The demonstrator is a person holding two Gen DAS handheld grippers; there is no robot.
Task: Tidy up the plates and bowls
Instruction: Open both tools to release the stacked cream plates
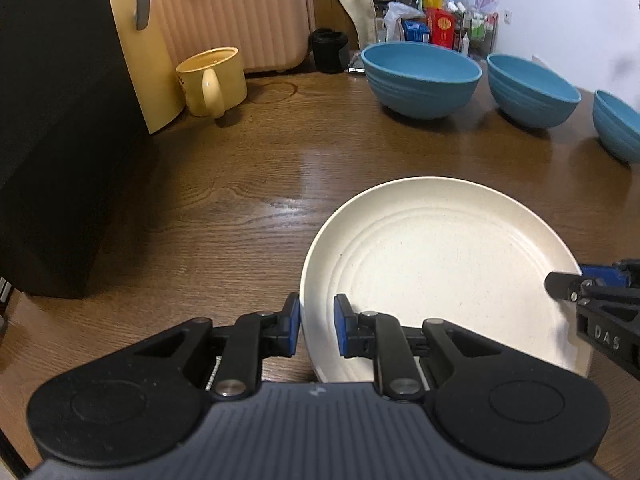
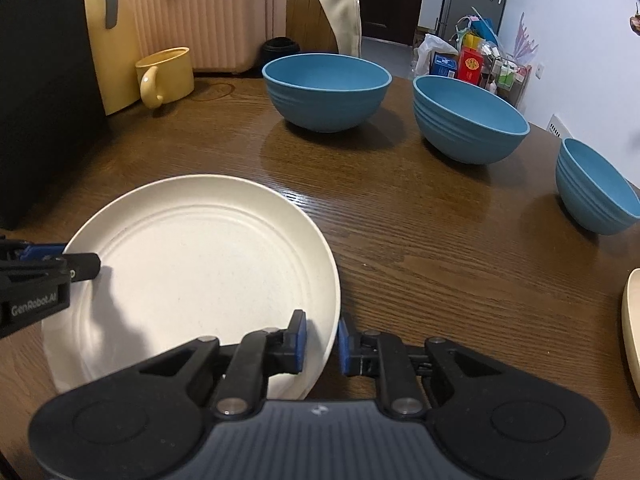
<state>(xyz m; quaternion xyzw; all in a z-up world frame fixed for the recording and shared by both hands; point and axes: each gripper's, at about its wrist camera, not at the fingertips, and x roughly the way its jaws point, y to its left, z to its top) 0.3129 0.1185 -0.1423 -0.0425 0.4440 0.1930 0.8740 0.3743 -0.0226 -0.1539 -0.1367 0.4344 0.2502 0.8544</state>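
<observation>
so the left tool (image 1: 316,323) is clamped on the plate (image 1: 440,264) rim at its 9 o'clock, right tool (image 2: 322,342) clamped on the rim around 4 o'clock. plate's low over the counter (image 1: 224,200), mug (image 1: 212,80) at 11, three blue bowls (image 2: 326,90) lined up 12 to 2

The plate (image 2: 200,256) lies on the table (image 2: 420,240), at its near side. The left gripper (image 1: 317,326) straddles the plate's left rim, the right gripper (image 2: 322,346) its right rim. Behind the plate, three bowls (image 2: 326,90) stand in a row running rightward. A mug (image 2: 166,76) stands at the far left, before a suitcase (image 2: 208,16).
</observation>
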